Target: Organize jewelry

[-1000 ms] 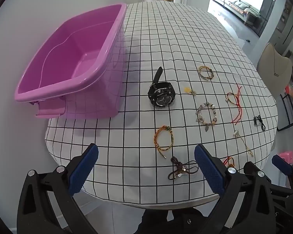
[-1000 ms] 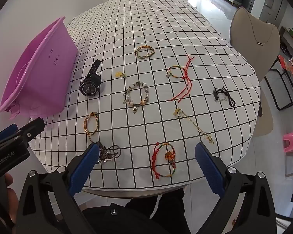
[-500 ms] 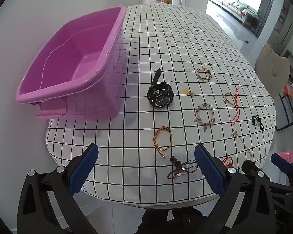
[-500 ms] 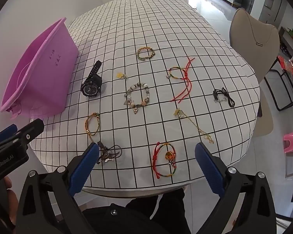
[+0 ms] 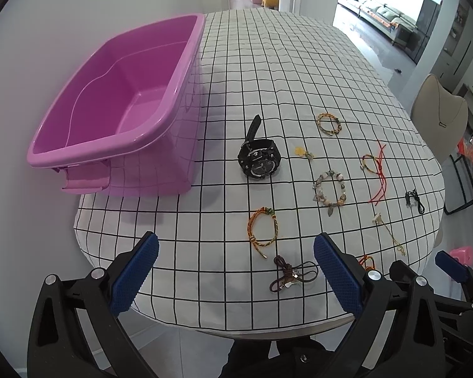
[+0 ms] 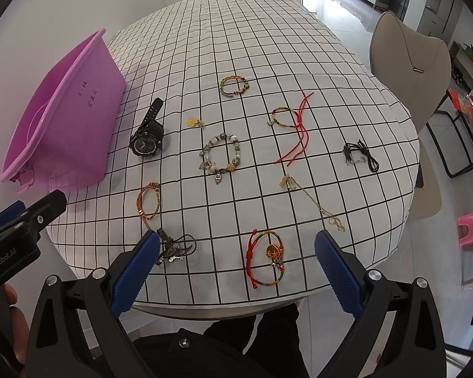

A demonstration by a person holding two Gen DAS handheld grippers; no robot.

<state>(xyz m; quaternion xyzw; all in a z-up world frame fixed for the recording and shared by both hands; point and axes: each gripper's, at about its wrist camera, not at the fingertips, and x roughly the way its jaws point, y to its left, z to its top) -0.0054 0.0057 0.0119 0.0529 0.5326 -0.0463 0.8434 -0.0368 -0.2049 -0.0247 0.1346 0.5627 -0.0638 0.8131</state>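
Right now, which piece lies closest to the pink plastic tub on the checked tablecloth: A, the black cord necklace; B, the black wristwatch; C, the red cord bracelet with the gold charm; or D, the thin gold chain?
B: the black wristwatch lies just beside the pink plastic tub, while the other pieces lie farther off across the checked tablecloth.

Tub [image 5: 116, 107] on table's [image 5: 268, 63] left, watch [image 5: 259, 160] beside it, bracelets [image 6: 224, 154] right
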